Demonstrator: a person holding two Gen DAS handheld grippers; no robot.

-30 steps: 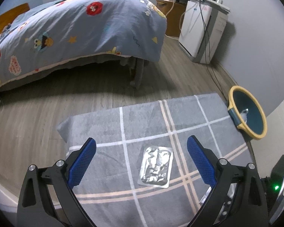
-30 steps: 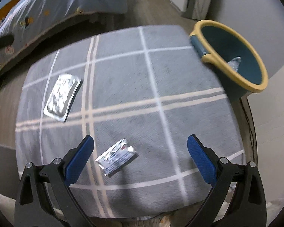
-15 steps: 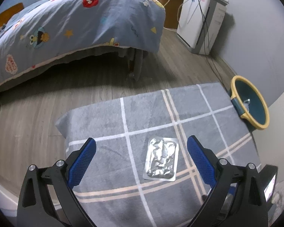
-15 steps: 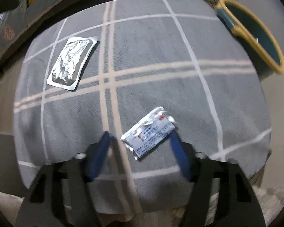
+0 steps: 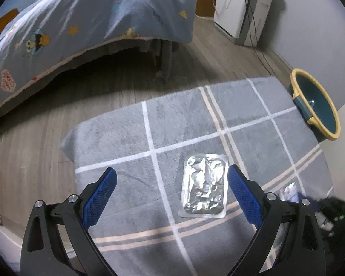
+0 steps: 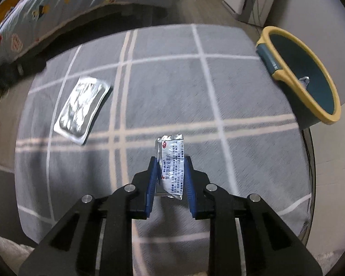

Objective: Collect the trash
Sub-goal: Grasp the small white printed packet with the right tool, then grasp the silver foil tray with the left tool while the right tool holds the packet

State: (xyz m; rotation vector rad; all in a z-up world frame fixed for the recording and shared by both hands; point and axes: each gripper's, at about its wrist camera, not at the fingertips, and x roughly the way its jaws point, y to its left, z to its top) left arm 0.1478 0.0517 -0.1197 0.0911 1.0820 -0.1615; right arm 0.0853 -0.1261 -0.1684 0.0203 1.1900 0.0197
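Note:
My right gripper (image 6: 170, 161) is shut on a small white medicine sachet (image 6: 171, 158) with printed text and holds it upright above the grey checked cloth (image 6: 230, 87). A crumpled silver blister pack (image 6: 81, 109) lies flat on the cloth at the left; in the left wrist view it (image 5: 203, 187) lies just inside the right finger of my open, empty left gripper (image 5: 171, 176). A teal bin with a yellow rim (image 6: 310, 87) stands at the cloth's right edge with a scrap inside; it also shows in the left wrist view (image 5: 317, 108).
A bed with a blue cartoon quilt (image 5: 92, 23) stands behind the cloth-covered table. A white appliance with cables (image 5: 239, 7) stands by the far wall. Wooden floor (image 5: 34, 138) lies between bed and table. My right gripper shows blurred at the left wrist view's right edge (image 5: 319, 207).
My right gripper closed on the sachet and lifted it off the cloth. My left gripper moved a little left, so the blister pack now sits near its right finger.

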